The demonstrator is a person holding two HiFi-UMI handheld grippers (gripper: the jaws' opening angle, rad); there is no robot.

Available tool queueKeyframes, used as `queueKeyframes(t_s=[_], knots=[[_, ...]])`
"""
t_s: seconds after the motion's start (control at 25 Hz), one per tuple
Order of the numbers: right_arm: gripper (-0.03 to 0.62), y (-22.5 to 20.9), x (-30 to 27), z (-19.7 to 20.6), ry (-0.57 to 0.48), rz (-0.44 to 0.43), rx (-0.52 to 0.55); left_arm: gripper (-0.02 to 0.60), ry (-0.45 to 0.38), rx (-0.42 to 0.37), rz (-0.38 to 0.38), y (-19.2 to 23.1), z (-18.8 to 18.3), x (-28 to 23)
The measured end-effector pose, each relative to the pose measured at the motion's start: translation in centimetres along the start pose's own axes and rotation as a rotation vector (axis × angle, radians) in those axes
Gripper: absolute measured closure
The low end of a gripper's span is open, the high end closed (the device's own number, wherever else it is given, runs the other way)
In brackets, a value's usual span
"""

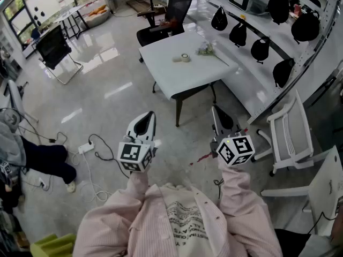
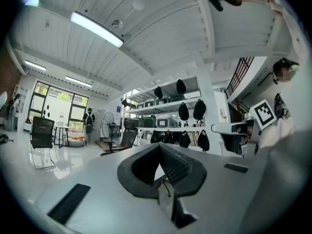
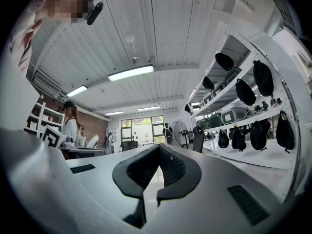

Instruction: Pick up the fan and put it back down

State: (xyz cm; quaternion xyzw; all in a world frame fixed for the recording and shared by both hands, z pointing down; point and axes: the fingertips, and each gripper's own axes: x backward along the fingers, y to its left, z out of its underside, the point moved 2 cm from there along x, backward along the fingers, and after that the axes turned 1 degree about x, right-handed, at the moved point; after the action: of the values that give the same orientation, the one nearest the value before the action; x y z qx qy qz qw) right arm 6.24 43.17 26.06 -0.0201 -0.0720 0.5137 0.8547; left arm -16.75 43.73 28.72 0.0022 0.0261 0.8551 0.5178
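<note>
A standing pedestal fan [image 2: 107, 122] stands far off across the room, by the windows in the left gripper view. The fan [image 3: 181, 129] also shows small and distant in the right gripper view. I do not make it out in the head view. My left gripper [image 1: 151, 114] is held level in front of my chest, its jaws shut tip to tip with nothing between them [image 2: 160, 146]. My right gripper [image 1: 214, 108] is beside it, about level, jaws likewise closed and empty [image 3: 158, 146]. Both hang over bare floor.
Ahead stands a white table [image 1: 161, 71] with a tape roll [image 1: 184, 58]; behind it is a black office chair [image 1: 172, 12]. Shelves with black bags [image 1: 261, 48] run along the right, with white chairs [image 1: 292, 135] below. A power strip and cables [image 1: 86, 148] lie at the left.
</note>
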Motion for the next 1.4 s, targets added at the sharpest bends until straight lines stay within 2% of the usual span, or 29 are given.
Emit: queueKeyframes(t_s=[0.44, 0.96, 1.08, 1.16, 1.28, 1.4], knots=[[0.595, -1.4, 0.0, 0.1, -0.010, -0.007, -0.027, 0.580, 0.029, 0.001, -0.013, -0.1, 0.8, -0.8], [0.595, -3.6, -1.3, 1.3, 0.008, -0.011, -0.061, 0.571, 0.010, 0.009, -0.019, 0.1, 0.8, -3.3], [0.595, -4.0, -1.9, 1.8, 0.014, -0.015, -0.069, 0.442, 0.009, 0.029, -0.001, 0.3, 1.2, -4.2], [0.595, -4.4, -2.5, 2.3, 0.020, -0.015, -0.076, 0.416, 0.017, 0.036, 0.006, 0.5, 1.6, -5.1], [0.595, -5.4, -3.7, 3.1, 0.030, -0.011, -0.091, 0.334, 0.034, 0.047, 0.021, 0.9, 2.3, -6.8], [0.595, -6.3, -5.3, 3.7, 0.037, -0.006, -0.094, 0.322, 0.047, 0.046, 0.028, 1.8, 2.9, -8.7]])
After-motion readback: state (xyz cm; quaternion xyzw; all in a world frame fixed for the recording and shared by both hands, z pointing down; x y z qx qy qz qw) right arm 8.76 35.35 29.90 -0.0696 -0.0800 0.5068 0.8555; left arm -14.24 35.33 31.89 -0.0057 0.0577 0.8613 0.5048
